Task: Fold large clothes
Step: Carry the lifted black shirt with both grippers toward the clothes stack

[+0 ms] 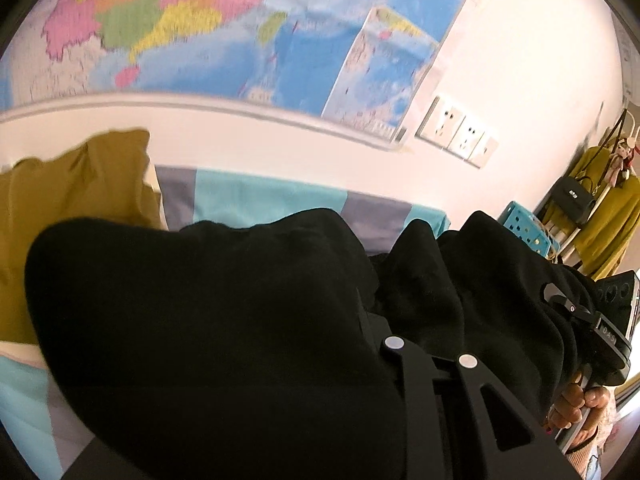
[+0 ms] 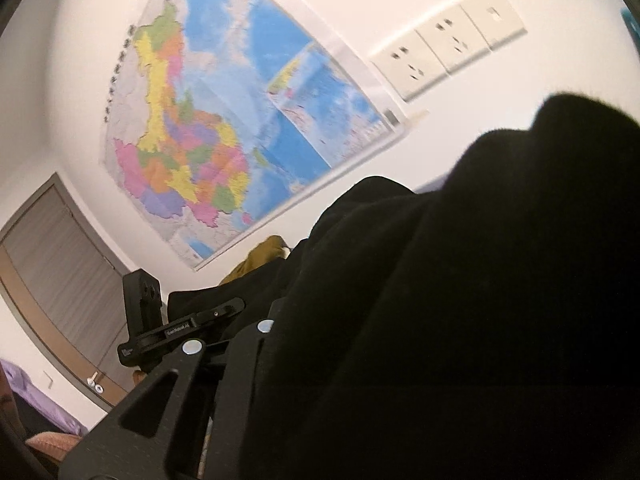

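A large black garment [image 1: 224, 320] hangs bunched over my left gripper [image 1: 404, 304], lifted above the bed. The fingertips are buried in the cloth, which is pinched between the jaws. In the right wrist view the same black garment [image 2: 460, 300] drapes over my right gripper [image 2: 260, 300], which also clamps a fold of it with its tips hidden. The right unit's housing [image 1: 612, 320] shows at the right edge of the left wrist view, with a person's hand [image 1: 580, 404] on its grip. The left unit's housing [image 2: 142, 304] shows in the right wrist view. The garment spans between the two.
Below lies a bed with a teal and grey sheet [image 1: 272, 200] and a mustard pillow [image 1: 72, 192]. A wall map [image 1: 240, 32] and sockets [image 1: 456, 132] are behind it. A blue basket [image 1: 528, 228] and a rack with a yellow coat [image 1: 608, 224] stand to the right. A grey door [image 2: 60, 272] is at the left.
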